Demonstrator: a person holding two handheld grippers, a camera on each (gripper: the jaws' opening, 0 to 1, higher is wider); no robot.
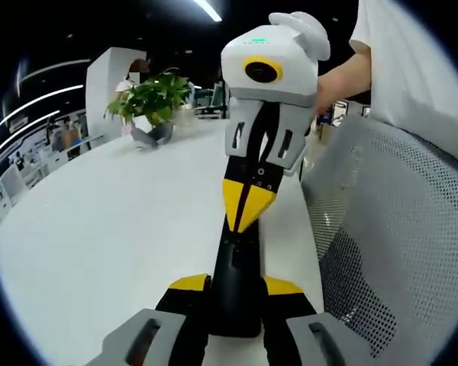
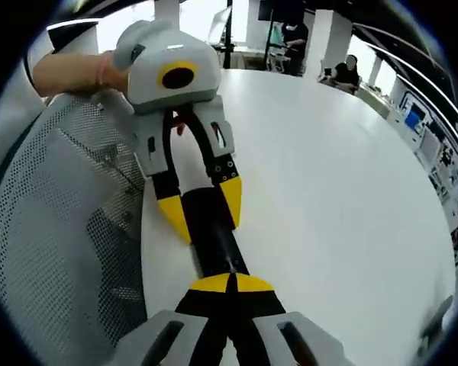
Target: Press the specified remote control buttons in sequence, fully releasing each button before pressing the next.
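Left gripper view has my left gripper [image 1: 237, 293] rising from the bottom edge, its yellow-tipped jaws clamped on the near end of the black remote control [image 1: 237, 286], which lies flat on the white table [image 1: 122, 229] and points away from me. My right gripper [image 1: 248, 217] comes in from the far side, tilted down, with its yellow tips brought together to a point on the remote's far end.

Right gripper view gives the same meeting from the other end: my right gripper [image 2: 230, 284] has its jaws drawn fully together, tips touching each other and resting on top of the remote control [image 2: 214, 232]. My left gripper [image 2: 202, 206] faces me with its jaws spread to either side of the black body, gripping it. A hand [image 2: 69, 72] shows behind that gripper's housing.

The remote sits close to the table's edge. Just off that edge stands a grey mesh chair back [image 1: 397, 229], near both tools on that side. On the other side the tabletop [image 2: 343, 191] runs wide and bare.

Farther out, a potted plant [image 1: 153, 103] stands on the table, well apart from the remote. Beyond it are office desks, and in the right gripper view seated people [image 2: 343, 72] at the far side of the room.
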